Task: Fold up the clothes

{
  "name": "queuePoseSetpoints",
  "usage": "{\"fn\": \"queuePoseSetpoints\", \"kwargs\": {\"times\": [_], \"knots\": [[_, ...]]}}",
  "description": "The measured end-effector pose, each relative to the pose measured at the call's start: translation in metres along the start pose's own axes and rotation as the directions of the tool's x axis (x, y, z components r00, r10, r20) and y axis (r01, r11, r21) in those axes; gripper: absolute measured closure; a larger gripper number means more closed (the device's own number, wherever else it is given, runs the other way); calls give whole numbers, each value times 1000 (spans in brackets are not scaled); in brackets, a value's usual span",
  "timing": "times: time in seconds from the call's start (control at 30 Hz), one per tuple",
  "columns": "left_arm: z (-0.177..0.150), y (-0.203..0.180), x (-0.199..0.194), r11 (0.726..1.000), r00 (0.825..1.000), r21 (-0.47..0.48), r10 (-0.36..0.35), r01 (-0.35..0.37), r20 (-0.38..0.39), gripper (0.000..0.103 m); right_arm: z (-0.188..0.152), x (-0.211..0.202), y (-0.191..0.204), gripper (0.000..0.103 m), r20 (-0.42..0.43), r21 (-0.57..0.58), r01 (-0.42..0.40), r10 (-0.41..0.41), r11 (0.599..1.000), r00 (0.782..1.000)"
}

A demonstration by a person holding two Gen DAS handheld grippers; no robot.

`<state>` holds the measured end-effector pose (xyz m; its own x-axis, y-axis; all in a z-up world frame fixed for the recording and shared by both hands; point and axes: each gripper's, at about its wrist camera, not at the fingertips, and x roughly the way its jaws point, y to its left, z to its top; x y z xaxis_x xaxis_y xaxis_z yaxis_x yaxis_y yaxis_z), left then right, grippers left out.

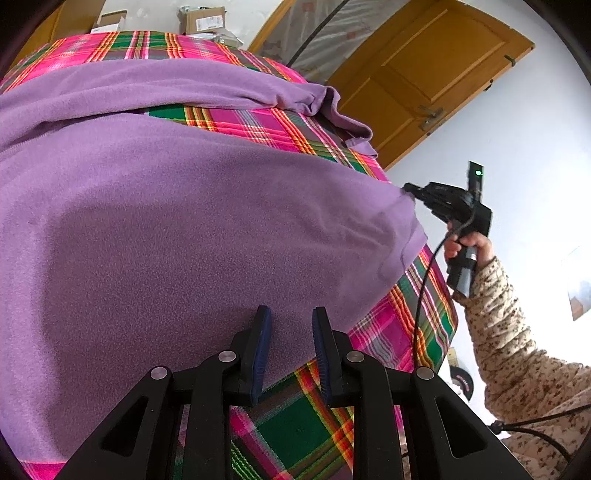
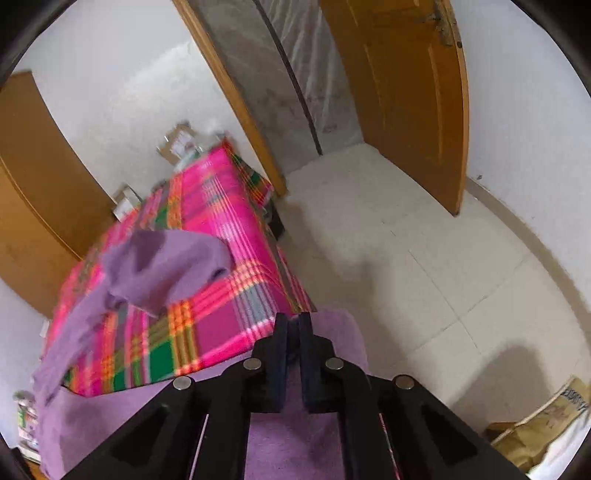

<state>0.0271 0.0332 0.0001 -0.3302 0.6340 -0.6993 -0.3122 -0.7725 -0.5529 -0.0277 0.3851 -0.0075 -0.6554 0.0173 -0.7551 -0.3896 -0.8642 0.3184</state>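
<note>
A purple fleece garment (image 1: 184,221) lies spread over a table covered with a pink and green plaid cloth (image 1: 306,424). My left gripper (image 1: 291,332) is open at the garment's near hem, with the purple edge showing in the gap between its blue pads. Off to the right, a person's hand (image 1: 465,243) holds my right gripper (image 1: 410,189), which pinches a corner of the garment and lifts it. In the right wrist view the right gripper (image 2: 293,328) is shut on the purple fabric (image 2: 295,435). A sleeve (image 2: 166,266) lies rumpled on the plaid cloth (image 2: 221,221).
A wooden door (image 1: 424,74) stands open beyond the table's right edge, over a pale tiled floor (image 2: 424,258). Cardboard boxes (image 1: 203,18) sit behind the table. A black cable (image 1: 424,288) hangs from the right gripper. A paper bag (image 2: 546,424) lies on the floor.
</note>
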Motion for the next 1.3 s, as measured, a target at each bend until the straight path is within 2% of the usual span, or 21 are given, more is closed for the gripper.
{"fn": "queuePoseSetpoints", "kwargs": {"times": [0.17,0.27,0.37,0.47,0.63,0.73,0.9,1.0,1.1,1.2,1.3], "knots": [[0,2,-1,1000,1000,-4,-10,10,0,80,0,13,3,93,-31,18,62,-61,998,998],[0,2,-1,1000,1000,-1,-8,8,-3,80,1,8,-2,85,-48,52,75,-72,996,996],[1,2,-3,1000,1000,-1,-4,4,-7,80,4,-4,8,82,-31,27,84,-83,996,996],[4,1,-10,999,1000,17,28,-29,7,80,9,-21,29,81,-3,-31,71,-71,997,997],[22,6,-42,997,993,30,68,-71,91,79,20,-59,85,81,42,-136,-19,25,991,999],[41,9,-71,990,979,48,121,-130,163,79,30,-82,124,81,67,-229,-82,100,970,993],[83,17,-120,978,950,59,177,-198,258,79,56,-119,204,81,116,-381,-147,205,913,972],[108,19,-147,969,932,64,208,-237,296,79,74,-138,251,81,135,-432,-200,282,880,950],[137,23,-177,960,904,46,242,-276,353,79,93,-153,293,81,149,-452,-269,369,851,917],[168,25,-200,959,890,67,227,-274,394,79,103,-148,333,77,132,-513,-293,411,807,902],[195,41,-207,950,877,55,261,-308,403,79,98,-120,359,75,62,-546,-310,407,779,912]]}}
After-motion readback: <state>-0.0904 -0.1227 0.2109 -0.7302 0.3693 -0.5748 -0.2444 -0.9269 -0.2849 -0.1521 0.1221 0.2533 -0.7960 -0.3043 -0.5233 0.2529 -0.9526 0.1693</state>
